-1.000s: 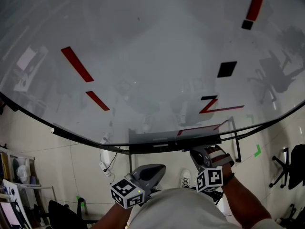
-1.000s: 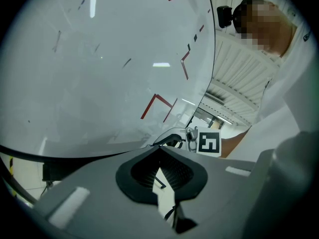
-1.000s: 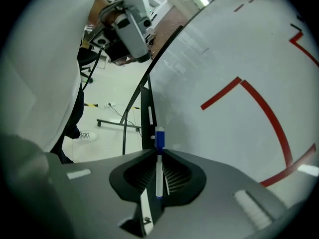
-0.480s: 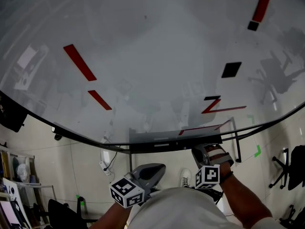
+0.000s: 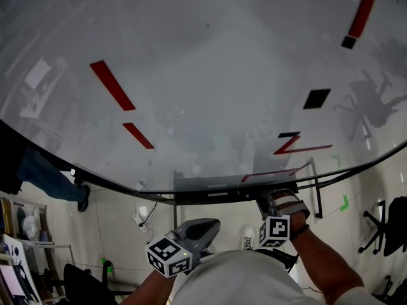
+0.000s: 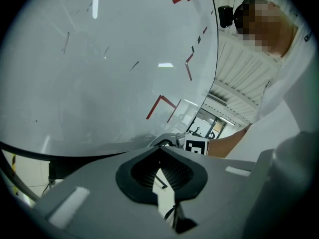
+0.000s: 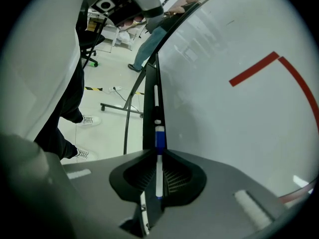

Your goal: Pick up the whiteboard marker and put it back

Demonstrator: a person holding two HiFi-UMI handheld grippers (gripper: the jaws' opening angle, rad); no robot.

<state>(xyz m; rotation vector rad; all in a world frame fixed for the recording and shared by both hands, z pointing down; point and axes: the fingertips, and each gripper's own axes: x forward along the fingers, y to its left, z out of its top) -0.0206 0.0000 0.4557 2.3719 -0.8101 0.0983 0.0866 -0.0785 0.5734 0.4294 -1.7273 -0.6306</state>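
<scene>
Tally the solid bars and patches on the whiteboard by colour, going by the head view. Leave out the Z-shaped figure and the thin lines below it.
Red bars: 3
Black patches: 2
Total: 5

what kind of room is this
Likely an office or lab workroom: a big whiteboard with red marks, a tray along its bottom edge, a whiteboard marker clamped in the right gripper, and a wheeled office chair on pale floor tiles.
</scene>
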